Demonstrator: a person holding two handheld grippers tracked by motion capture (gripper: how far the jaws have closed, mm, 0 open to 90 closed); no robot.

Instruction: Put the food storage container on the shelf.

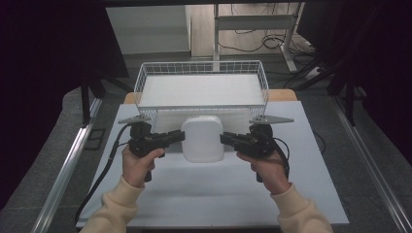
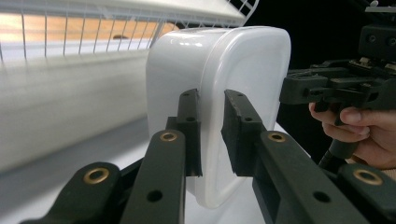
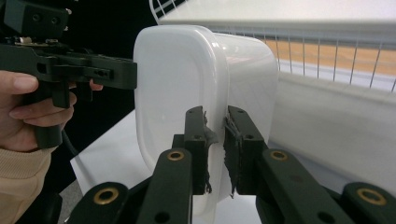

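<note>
Nearest the camera in the high view, two forearms in cream sleeves come in from the bottom edge, each hand wrapped round the handle of a black two-jaw gripper with a cable trailing back along the table. The left gripper (image 1: pixel 180 136) points inward from the left and the right gripper (image 1: pixel 224 138) points inward from the right, so their tips face each other across a white rounded-rectangular plastic container (image 1: pixel 202 138). In the left gripper view, the two black jaws stand narrow and are clamped on the container's (image 2: pixel 243 70) protruding rim, one pad on each side of that thin edge; the other hand and its gripper (image 2: pixel 285 88) show at the far side of the container, meeting its opposite edge. In the right gripper view the picture is mirrored: the jaws are drawn close and pinch the rim of the container (image 3: pixel 177 79), with frayed pad material showing at the fingertips, and the left gripper (image 3: pixel 133 74) touches the far edge. The container hangs between the two grippers above the white table top (image 1: pixel 204 194), its broad flat face turned up toward the high camera. Just beyond it stands a white wire basket (image 1: pixel 141 85) with a pale flat floor, at the far end of the table, near the container but apart from it. Behind the basket are a grey floor, desk legs and loose cables.
</note>
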